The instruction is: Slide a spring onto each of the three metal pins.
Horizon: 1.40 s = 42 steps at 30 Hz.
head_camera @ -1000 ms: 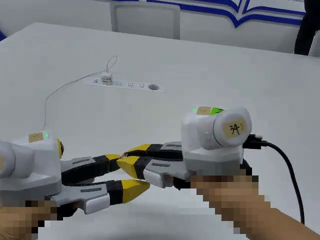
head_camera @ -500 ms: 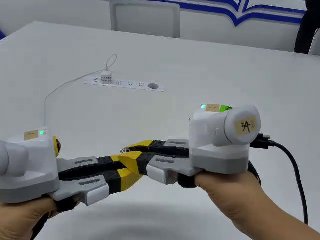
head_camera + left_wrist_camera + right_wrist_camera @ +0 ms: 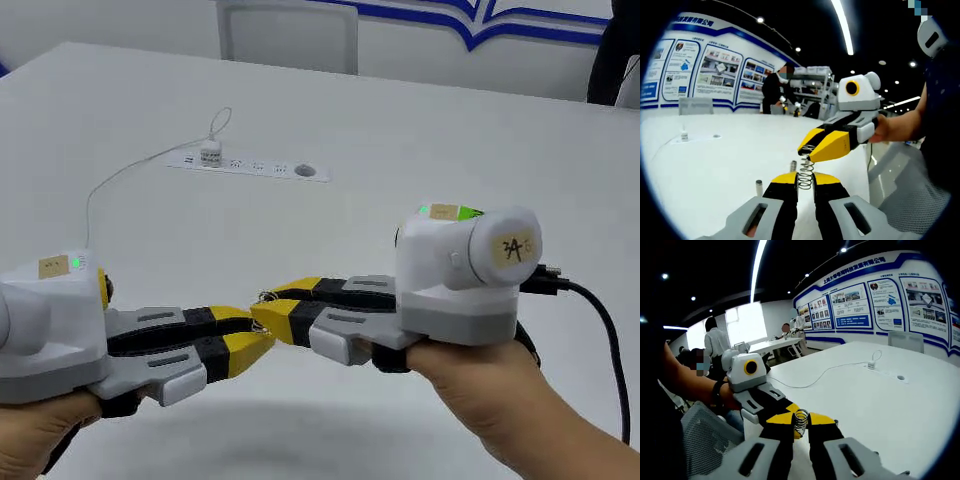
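A small steel spring [image 3: 805, 174] stands on end between the yellow tips of my left gripper [image 3: 805, 184], whose jaws are closed on its lower coils. My right gripper [image 3: 812, 150] comes in from the right and meets the spring's top end. In the right gripper view the same spring [image 3: 800, 421] sits between the tips of my right gripper [image 3: 800, 424], with the left gripper [image 3: 782, 416] touching it from the left. Two short metal pins [image 3: 759, 187] [image 3: 793, 165] stand on the white table beyond. In the head view the left gripper [image 3: 262, 340] and right gripper [image 3: 265, 310] meet tip to tip above the table.
A white power strip [image 3: 250, 168] with a plugged-in adapter [image 3: 210, 155] and a thin cable lies further back on the table [image 3: 450, 150]. A black cable [image 3: 600, 330] trails from the right gripper. A chair [image 3: 288, 35] stands at the far edge. People stand in the background.
The right gripper has drawn back to the right and the left one slightly left. Their jaws overlapped a second ago and now meet only at the tips.
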### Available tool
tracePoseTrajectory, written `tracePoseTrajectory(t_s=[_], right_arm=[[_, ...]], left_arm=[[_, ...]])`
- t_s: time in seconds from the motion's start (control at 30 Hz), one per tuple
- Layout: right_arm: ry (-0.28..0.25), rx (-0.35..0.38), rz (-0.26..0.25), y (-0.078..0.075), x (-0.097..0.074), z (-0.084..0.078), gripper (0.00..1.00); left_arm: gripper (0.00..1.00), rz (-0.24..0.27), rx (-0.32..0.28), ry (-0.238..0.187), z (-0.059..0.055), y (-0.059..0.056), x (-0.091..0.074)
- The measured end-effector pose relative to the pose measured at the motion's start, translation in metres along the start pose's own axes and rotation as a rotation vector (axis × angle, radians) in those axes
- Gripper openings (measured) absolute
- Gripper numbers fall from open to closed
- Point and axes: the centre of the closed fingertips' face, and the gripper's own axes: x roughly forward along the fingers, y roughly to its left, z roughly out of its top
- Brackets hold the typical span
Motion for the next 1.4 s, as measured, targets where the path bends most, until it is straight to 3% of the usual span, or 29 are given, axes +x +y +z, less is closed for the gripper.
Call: tracePoseTrajectory(t_s=[0.3, 0.77, 1.17, 1.4], right_arm=[[0.015, -0.019, 0.001, 0.002, 0.0, -0.002, 0.11], [0.023, -0.089, -0.02, -0.009, 0.002, 0.012, 0.11], [0.04, -0.119, -0.085, -0.035, 0.011, 0.024, 0.11], [0.069, -0.128, -0.103, -0.048, 0.024, 0.017, 0.11]], left_arm=[[0.13, 0.01, 0.037, 0.023, -0.004, 0.0, 0.0], [0.34, 0.058, 0.052, 0.059, -0.011, 0.009, -0.01], [0.48, 0.124, 0.047, 0.061, -0.013, 0.019, -0.024], [0.53, 0.16, 0.038, 0.058, -0.014, 0.025, -0.032]])
